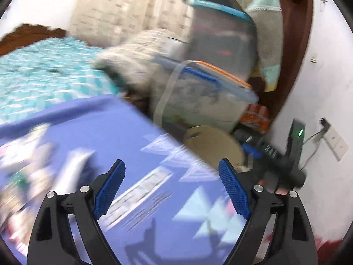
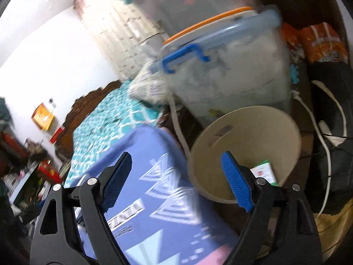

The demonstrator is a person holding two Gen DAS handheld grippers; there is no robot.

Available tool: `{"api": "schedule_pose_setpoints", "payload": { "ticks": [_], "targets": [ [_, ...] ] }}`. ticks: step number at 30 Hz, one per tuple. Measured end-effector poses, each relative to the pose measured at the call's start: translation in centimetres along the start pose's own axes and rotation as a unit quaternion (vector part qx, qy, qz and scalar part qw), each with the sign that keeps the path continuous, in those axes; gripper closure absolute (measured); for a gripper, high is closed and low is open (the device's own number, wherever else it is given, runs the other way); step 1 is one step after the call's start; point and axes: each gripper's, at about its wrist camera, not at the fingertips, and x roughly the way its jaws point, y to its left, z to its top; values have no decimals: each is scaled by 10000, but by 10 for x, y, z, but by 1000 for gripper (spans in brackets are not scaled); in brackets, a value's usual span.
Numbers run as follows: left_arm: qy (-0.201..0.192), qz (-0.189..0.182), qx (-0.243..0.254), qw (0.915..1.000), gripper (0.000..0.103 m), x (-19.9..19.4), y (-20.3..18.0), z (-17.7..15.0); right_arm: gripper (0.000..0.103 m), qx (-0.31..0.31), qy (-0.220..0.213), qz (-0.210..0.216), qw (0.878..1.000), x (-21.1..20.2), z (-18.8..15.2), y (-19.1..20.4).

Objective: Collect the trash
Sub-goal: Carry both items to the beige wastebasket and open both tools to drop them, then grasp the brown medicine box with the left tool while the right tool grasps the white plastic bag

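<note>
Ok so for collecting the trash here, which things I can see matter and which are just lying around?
Part of the job:
- beige bin beside the purple cloth
- green-and-white packet already in the bin
- blurred litter on the cloth
- left gripper and right gripper, jaws open, empty

Just lying about:
- clear storage box
- teal bedspread
- white cable

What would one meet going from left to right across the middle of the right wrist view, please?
Bed with teal cover → purple printed table cover → beige bin holding a small green-and-white packet → white cable.
</note>
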Motion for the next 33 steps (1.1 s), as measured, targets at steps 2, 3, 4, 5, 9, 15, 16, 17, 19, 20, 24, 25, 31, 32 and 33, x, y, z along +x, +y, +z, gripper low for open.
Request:
{"api": "schedule_pose_setpoints", "payload": {
  "ticks": [2, 3, 4, 5, 9, 15, 16, 17, 19, 20, 24, 25, 31, 32, 33],
  "targets": [
    [-1, 448, -129, 9989, 20, -29, 27, -22, 24, -152, 148, 191, 9996, 4, -11, 22],
    [27, 680, -210, 9975, 20, -42, 40, -32, 25, -249, 260, 302, 9989, 7, -19, 36],
    [75, 932, -334, 9951, 20, -56, 56, -44, 27, -321, 359, 392, 9981, 9, -26, 46],
    [126, 1128, -497, 9923, 20, -69, 71, -56, 30, -415, 515, 521, 9965, 14, -37, 61],
    [238, 1495, -1135, 9819, 20, -100, 113, -90, 44, -799, 1253, 1100, 9828, 35, -78, 121],
    [493, 1427, -1337, 9794, 15, -86, 123, -116, 51, -1061, 2403, 2020, 9435, 63, -133, 200],
    [585, 1399, -1322, 9796, 15, -79, 123, -119, 51, -1039, 2579, 2111, 9371, 68, -139, 209],
    [672, 1332, -1317, 9800, 15, -71, 122, -121, 50, -1034, 2681, 2141, 9336, 70, -145, 215],
    [799, 1331, -1294, 9794, 15, -58, 121, -126, 49, -1080, 2852, 2176, 9272, 78, -154, 228],
    [915, 1318, -1309, 9783, 15, -50, 122, -128, 45, -1135, 2945, 2198, 9231, 84, -158, 236],
    [942, 1007, -1316, 9817, 45, -55, 127, -131, 33, -1301, 3158, 2200, 9137, 104, -170, 262],
    [943, 997, -1315, 9818, 45, -59, 128, -134, 33, -1316, 3195, 2217, 9118, 107, -173, 267],
    [559, 1124, -1402, 9821, 45, -129, 134, -158, 33, -1362, 3499, 2116, 9024, 129, -200, 293],
    [525, 1167, -1427, 9815, 45, -138, 136, -161, 39, -1329, 3560, 2146, 8998, 133, -205, 295],
    [494, 1255, -1490, 9796, 45, -148, 138, -165, 66, -1329, 3598, 2195, 8971, 136, -209, 297]
  ]
}}
